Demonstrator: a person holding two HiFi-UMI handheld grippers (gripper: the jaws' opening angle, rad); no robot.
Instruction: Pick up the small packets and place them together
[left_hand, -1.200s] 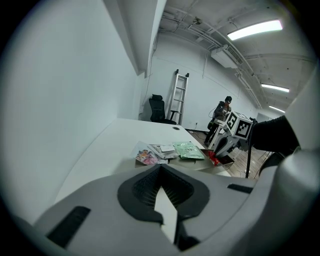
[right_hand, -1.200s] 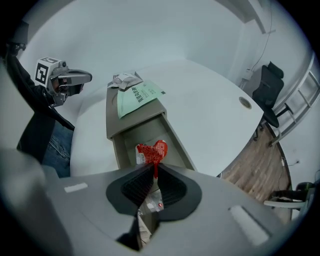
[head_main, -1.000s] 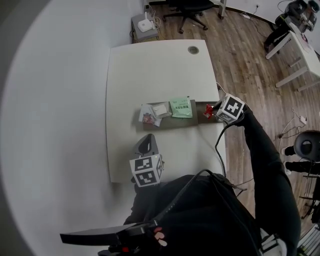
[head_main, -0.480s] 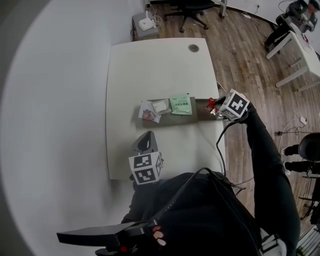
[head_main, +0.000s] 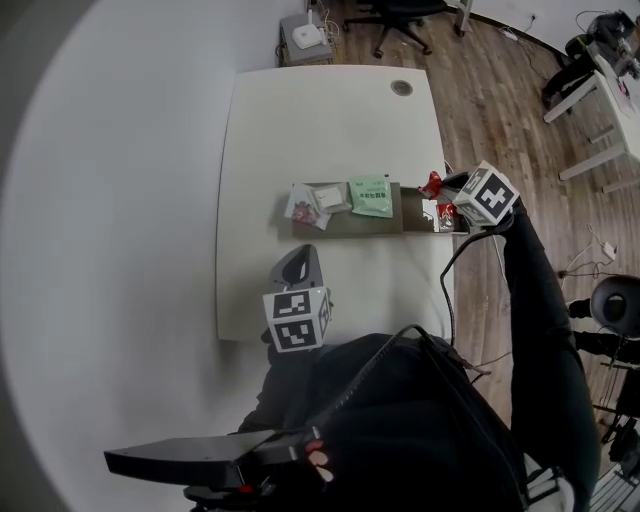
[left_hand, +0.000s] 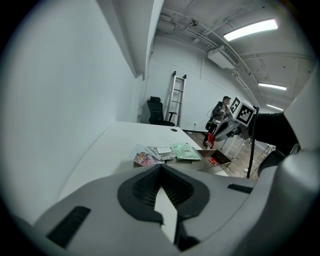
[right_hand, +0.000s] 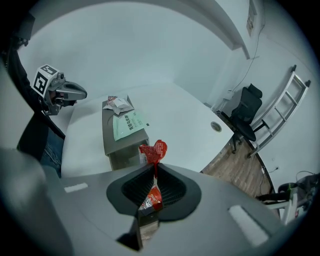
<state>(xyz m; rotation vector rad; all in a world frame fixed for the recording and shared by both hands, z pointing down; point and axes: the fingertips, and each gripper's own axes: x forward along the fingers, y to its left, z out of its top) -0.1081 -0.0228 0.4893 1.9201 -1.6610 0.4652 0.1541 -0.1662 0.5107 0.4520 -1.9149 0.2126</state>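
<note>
left gripper (head_main: 300, 265) jaws together, nothing in them, sits just near-side of the tray (head_main: 412, 218). right gripper (head_main: 447, 205) clamped on the red packet (head_main: 432, 184), held above tray's right end. green packet (head_main: 371, 196) mid-tray, white packet (head_main: 327, 197) and pink packet (head_main: 298, 208) at tray's left end

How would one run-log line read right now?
right gripper: jaws shut on red packet | packet: held above tray | left gripper: empty
</note>
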